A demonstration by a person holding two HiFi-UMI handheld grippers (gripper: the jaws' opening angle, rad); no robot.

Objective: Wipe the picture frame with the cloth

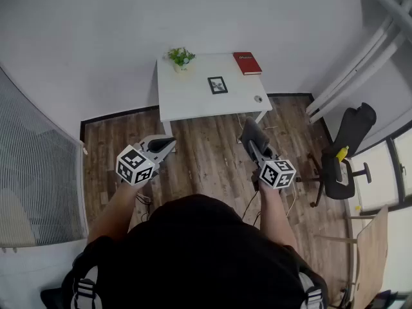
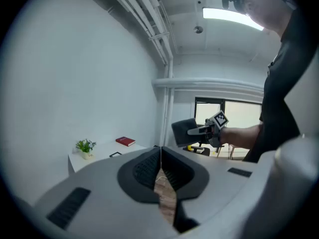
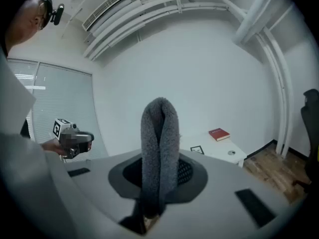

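From the head view, a person stands on a wood floor, well back from a white table (image 1: 193, 102) against the wall. The frame (image 1: 217, 85) lies flat near the middle of the table, with a plant (image 1: 181, 58) at the back left corner, a red book (image 1: 247, 63) at the back right, and a small round thing (image 1: 258, 98) near the front right edge. The left gripper (image 1: 166, 145) and right gripper (image 1: 256, 148) are both held out level over the floor, apart from each other. A grey cloth (image 1: 250, 129) sticks up out of the right one. A black chair (image 1: 344, 147) sits off to the right.

In the left gripper view, the jaws are pressed together with nothing between them. The table shows far off to the left, and the other gripper with its cloth is out to the right.

In the right gripper view, the jaws are clamped on the cloth, which is folded over into a tall loop. The frame is on the table beyond it, not touched by anything.
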